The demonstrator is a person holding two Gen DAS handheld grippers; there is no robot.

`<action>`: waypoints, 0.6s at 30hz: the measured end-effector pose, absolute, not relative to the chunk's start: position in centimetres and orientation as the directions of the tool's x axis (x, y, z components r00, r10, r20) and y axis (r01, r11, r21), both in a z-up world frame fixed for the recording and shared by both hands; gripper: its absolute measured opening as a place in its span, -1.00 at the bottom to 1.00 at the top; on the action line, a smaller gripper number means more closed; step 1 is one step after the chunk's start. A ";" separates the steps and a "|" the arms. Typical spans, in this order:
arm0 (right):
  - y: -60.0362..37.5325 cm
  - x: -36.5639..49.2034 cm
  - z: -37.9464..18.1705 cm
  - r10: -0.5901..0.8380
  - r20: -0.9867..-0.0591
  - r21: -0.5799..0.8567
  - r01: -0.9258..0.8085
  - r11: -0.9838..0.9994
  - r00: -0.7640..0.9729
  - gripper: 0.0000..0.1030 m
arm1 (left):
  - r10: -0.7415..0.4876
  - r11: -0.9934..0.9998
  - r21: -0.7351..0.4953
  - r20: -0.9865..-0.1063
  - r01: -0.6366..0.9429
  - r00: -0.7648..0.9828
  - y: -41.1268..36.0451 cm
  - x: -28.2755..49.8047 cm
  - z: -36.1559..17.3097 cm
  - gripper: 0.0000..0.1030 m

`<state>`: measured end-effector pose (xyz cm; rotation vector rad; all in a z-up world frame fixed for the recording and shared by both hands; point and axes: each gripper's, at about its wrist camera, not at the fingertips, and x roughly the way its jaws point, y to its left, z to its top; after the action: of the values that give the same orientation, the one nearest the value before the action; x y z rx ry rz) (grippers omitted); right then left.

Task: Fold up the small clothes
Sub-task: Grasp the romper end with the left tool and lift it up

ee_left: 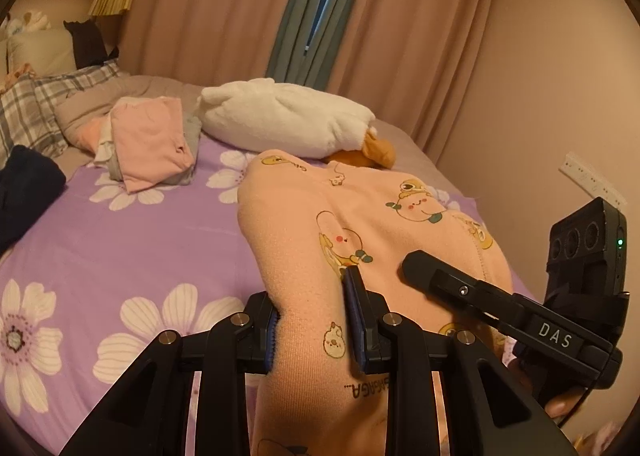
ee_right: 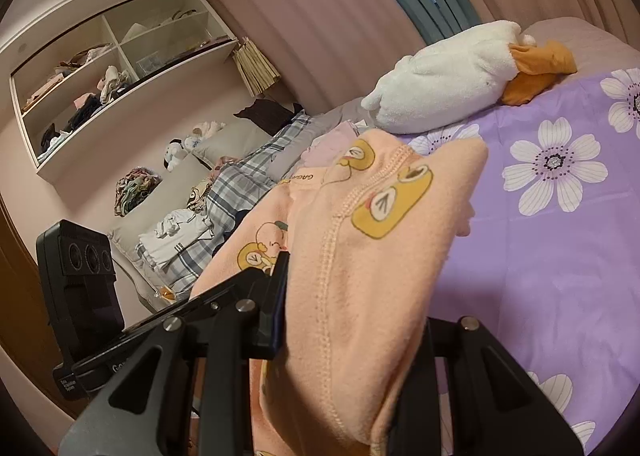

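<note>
Left gripper (ee_left: 314,320) closed on a thick bunch of the peach printed garment (ee_left: 360,215), blue-edged pads (ee_left: 354,296) pressed against the fabric from both sides. Garment lifted at the near end and stretched forward over the purple floral bedsheet (ee_left: 120,256), far end reaching toward the white plush duck (ee_left: 288,119). Cartoon animal print and a line of stitching visible across the fabric. Right gripper (ee_left: 416,268) seen in the left wrist view just beside the garment on the right, with a "DAS" label on its body; finger closure not determinable from that angle.

In the right wrist view, right gripper (ee_right: 352,320) draped with the peach printed garment (ee_right: 360,236), cloth passed between its fingers and covering the right one. Left finger pad (ee_right: 280,288) pressed to the fabric edge. Jaws narrowed onto the folded cloth, grip apparent. Garment raised above the purple floral bedsheet (ee_right: 540,236).

Stack of folded pink clothes (ee_left: 148,143) set on the bedsheet, left of the white plush duck (ee_right: 448,75). Plaid pillow (ee_left: 36,107) and dark navy cloth (ee_left: 24,191) at the left edge. Wall shelf (ee_right: 120,75) holding assorted items.
</note>
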<state>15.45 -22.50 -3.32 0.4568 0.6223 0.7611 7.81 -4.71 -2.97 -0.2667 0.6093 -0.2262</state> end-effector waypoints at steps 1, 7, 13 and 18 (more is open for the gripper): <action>-22.6 15.4 -3.3 0.750 -0.349 0.590 -0.490 0.642 0.562 -0.41 | -0.289 0.941 -0.313 -0.533 0.132 0.795 -4.7 7.8 -2.9 -0.48; -22.5 15.0 -3.3 0.744 -0.356 0.585 -0.486 0.649 0.566 -0.40 | -0.290 0.944 -0.299 -0.538 0.142 0.792 -5.0 7.5 -2.8 -0.48; -22.6 15.0 -3.2 0.746 -0.343 0.585 -0.492 0.645 0.571 -0.40 | -0.309 0.937 -0.314 -0.534 0.155 0.787 -4.8 8.2 -3.2 -0.48; -21.7 15.9 -4.2 0.718 -0.383 0.537 -0.493 0.685 0.581 -0.40 | -0.291 0.940 -0.323 -0.594 0.109 0.750 -4.9 10.4 -4.9 -0.48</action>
<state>15.93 -21.69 -4.21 0.3976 0.6215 0.7293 10.39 -4.89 -4.87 -0.2774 0.6910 -0.2218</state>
